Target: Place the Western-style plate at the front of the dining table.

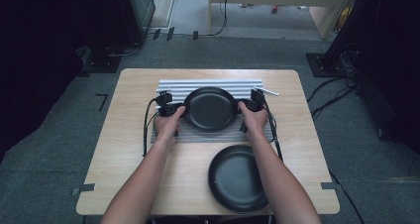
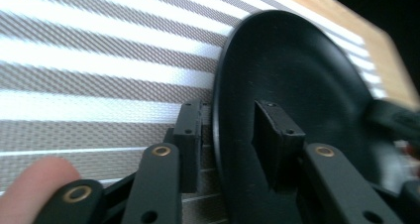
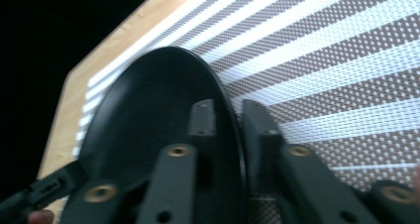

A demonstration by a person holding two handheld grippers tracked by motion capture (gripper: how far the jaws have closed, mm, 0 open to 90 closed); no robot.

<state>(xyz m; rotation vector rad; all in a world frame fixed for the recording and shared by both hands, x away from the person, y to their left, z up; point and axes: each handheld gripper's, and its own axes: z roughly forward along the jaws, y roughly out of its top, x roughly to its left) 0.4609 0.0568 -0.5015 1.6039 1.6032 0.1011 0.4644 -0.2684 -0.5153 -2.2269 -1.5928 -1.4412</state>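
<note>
The left gripper (image 2: pixel 230 135) straddles the left rim of the plate (image 1: pixel 210 108), one jaw inside the bowl and one outside; a gap shows at the pads, so the jaws stand open around the rim. The right gripper (image 3: pixel 229 122) straddles the opposite rim the same way, its jaws loose about the edge. Opposed holds at two sides keep the plate level and centred. The plate rests on the middle of the striped mat (image 1: pixel 173 89). It is round, matte black and shallow with a raised rim. A second plate (image 1: pixel 237 178) lies off the mat, near its right front corner.
</note>
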